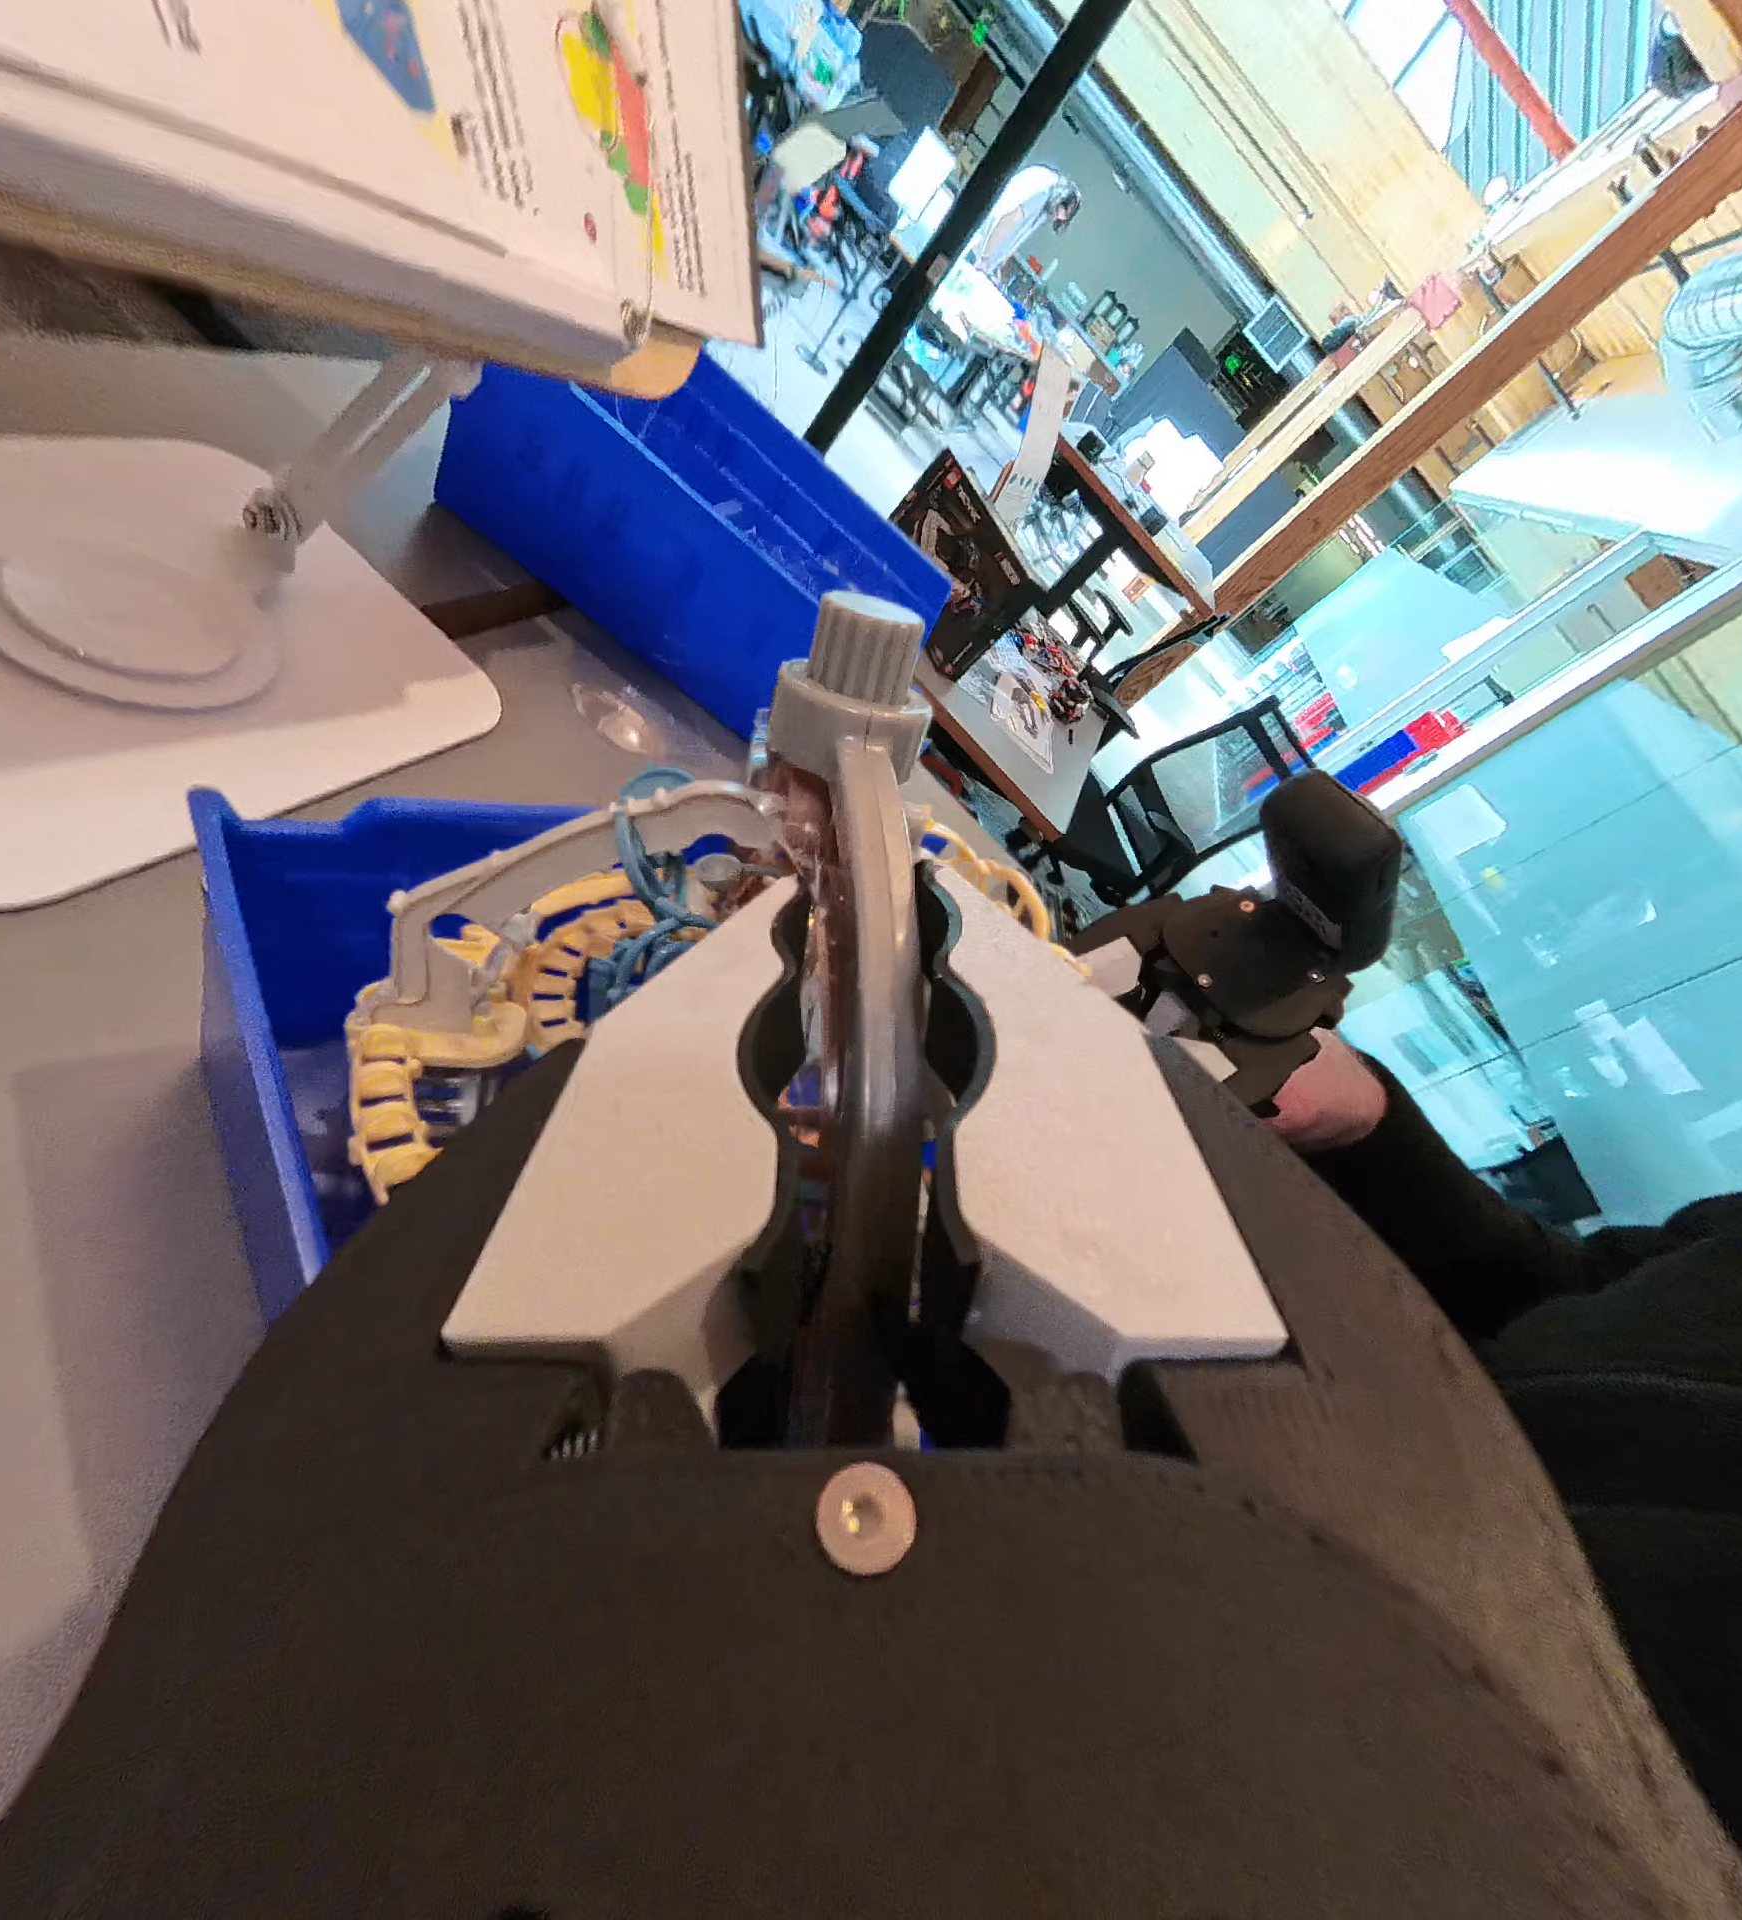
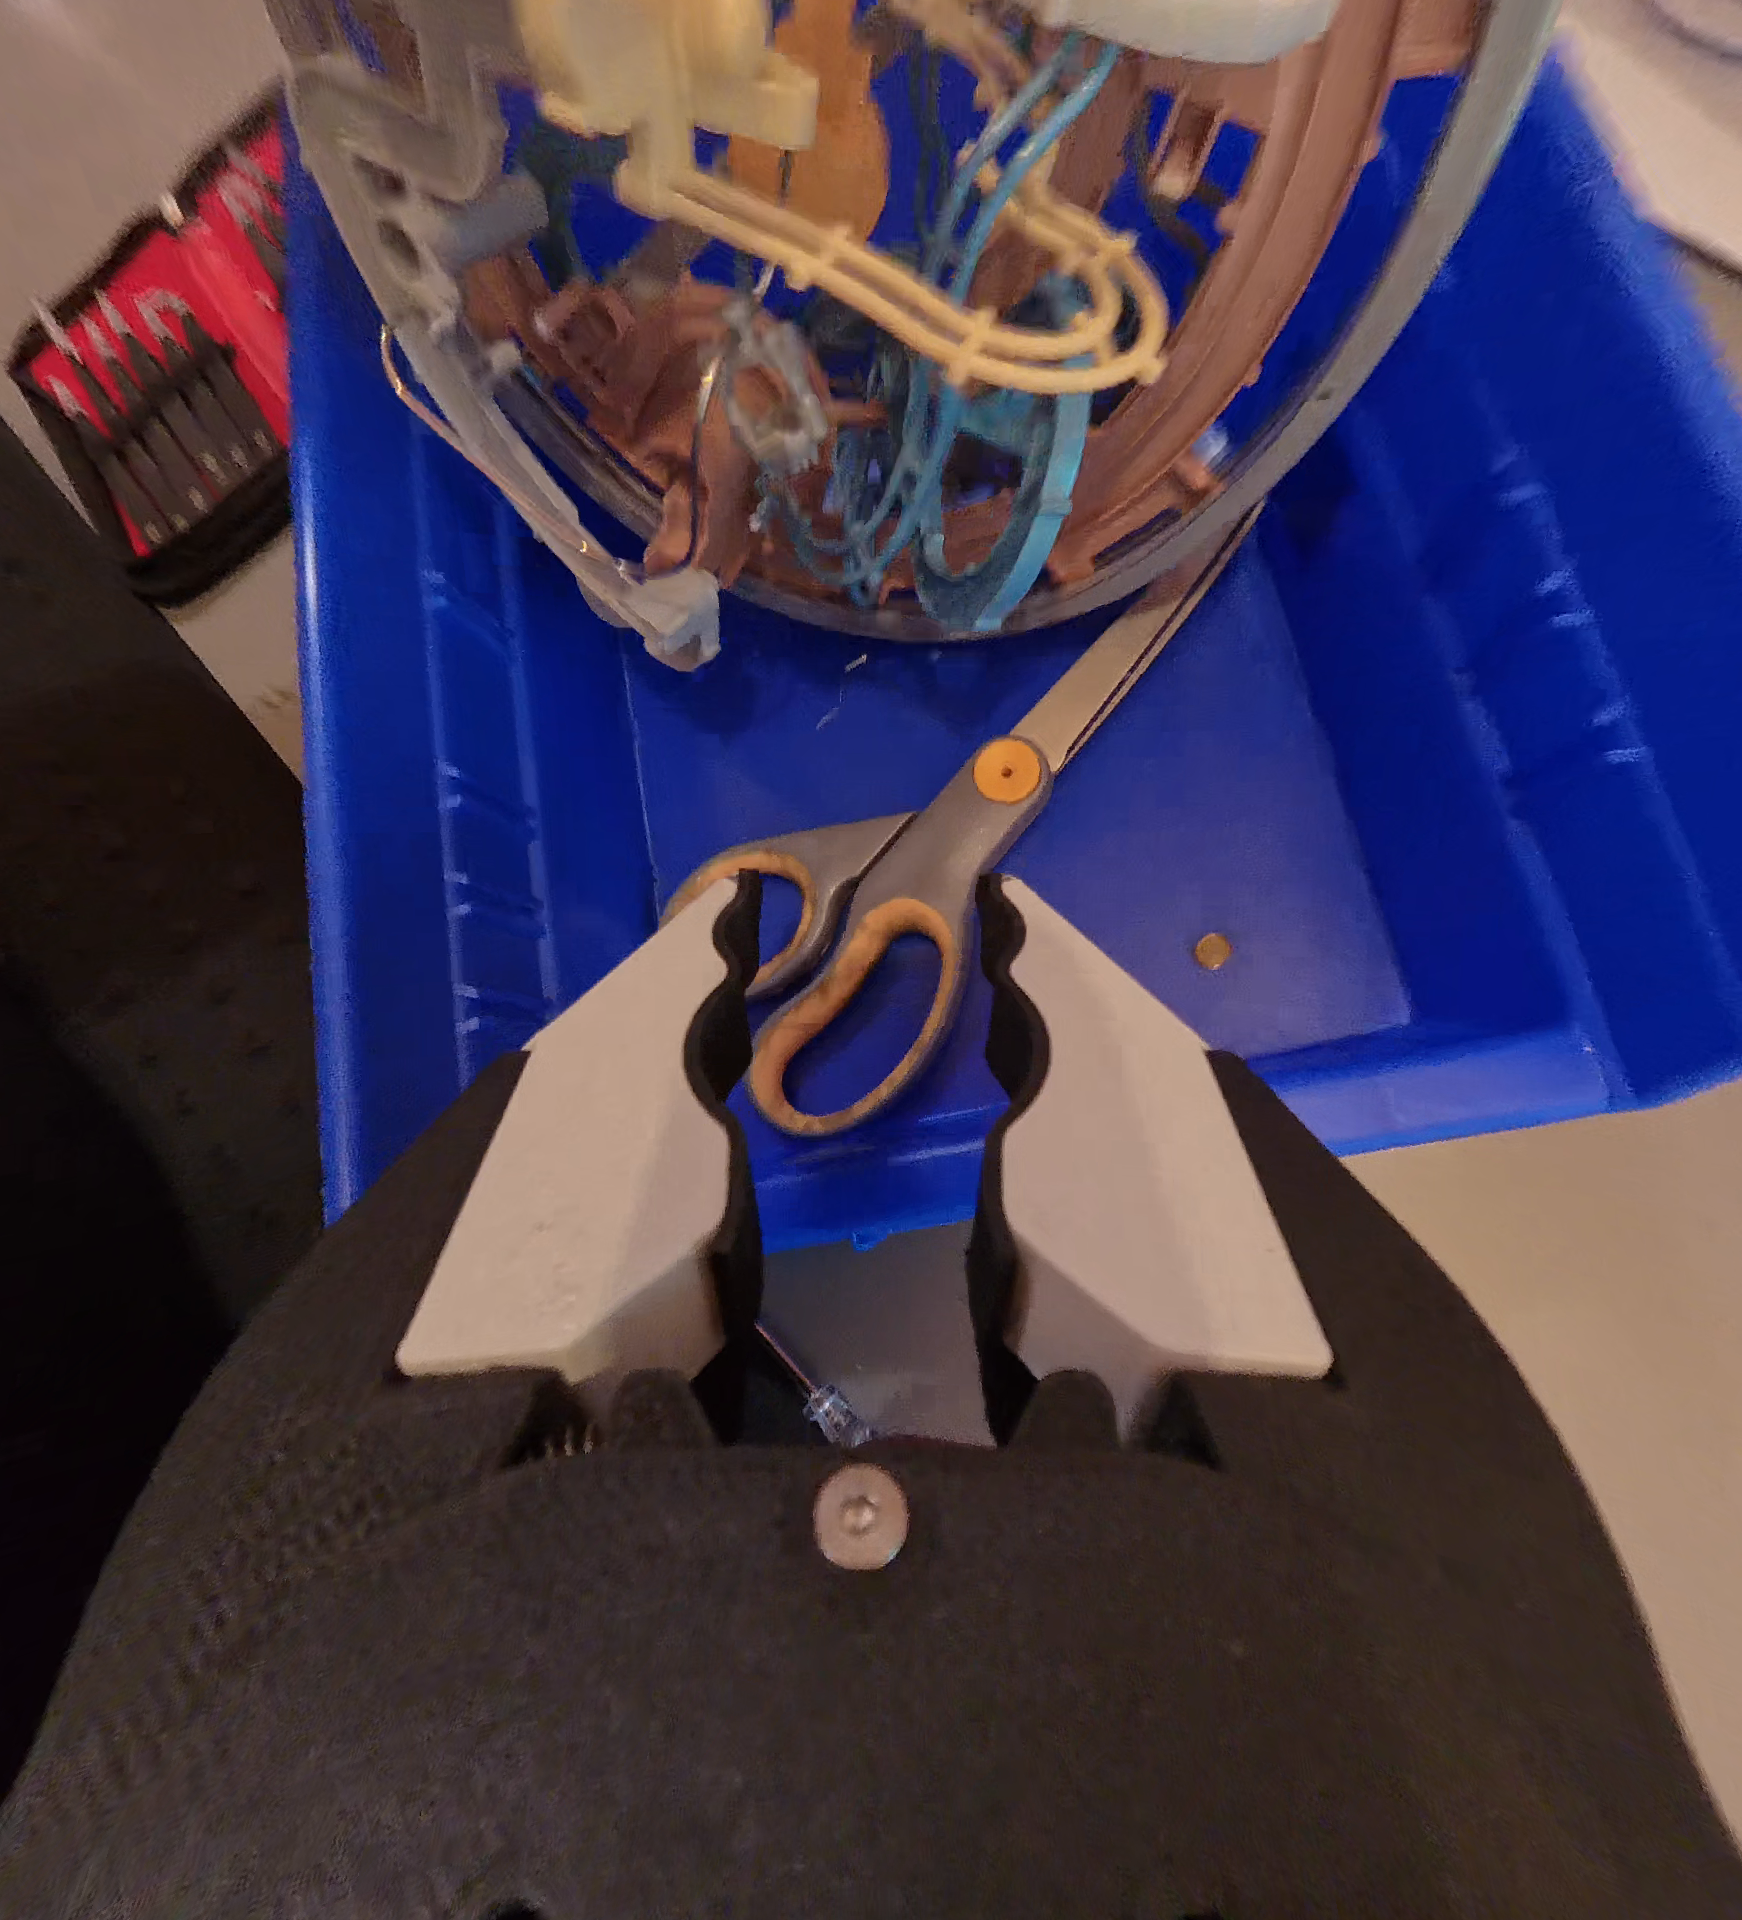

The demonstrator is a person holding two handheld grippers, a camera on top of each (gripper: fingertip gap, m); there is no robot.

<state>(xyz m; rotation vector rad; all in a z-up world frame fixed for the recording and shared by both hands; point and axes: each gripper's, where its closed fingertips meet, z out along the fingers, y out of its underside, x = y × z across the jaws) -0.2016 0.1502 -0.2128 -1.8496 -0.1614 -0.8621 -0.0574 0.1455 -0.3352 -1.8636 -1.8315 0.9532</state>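
My left gripper (image 1: 865, 888) is shut on the grey ring (image 1: 877, 997) of a clear maze ball with yellow, blue and brown tracks inside (image 1: 534, 966). It holds the ball over a blue bin (image 1: 254, 1039). A grey knob (image 1: 865, 649) tops the ring. In the right wrist view the ball (image 2: 898, 312) hangs at the top over the same bin (image 2: 1469, 779). My right gripper (image 2: 867, 883) is open and empty, just above the orange-and-grey handles of scissors (image 2: 950, 831) lying on the bin floor. The scissor blades run under the ball. The right gripper also shows in the left wrist view (image 1: 1251, 966).
A small brass disc (image 2: 1212, 948) lies on the bin floor. A red and black tool case (image 2: 181, 364) lies left of the bin. A second blue bin (image 1: 680, 540) and a white stand (image 1: 119, 644) holding a printed sheet (image 1: 379, 135) stand behind on the grey table. From my right tips it is roughly 8 centimeters to the small brass disc (image 2: 1212, 948); from my left, 25 centimeters.
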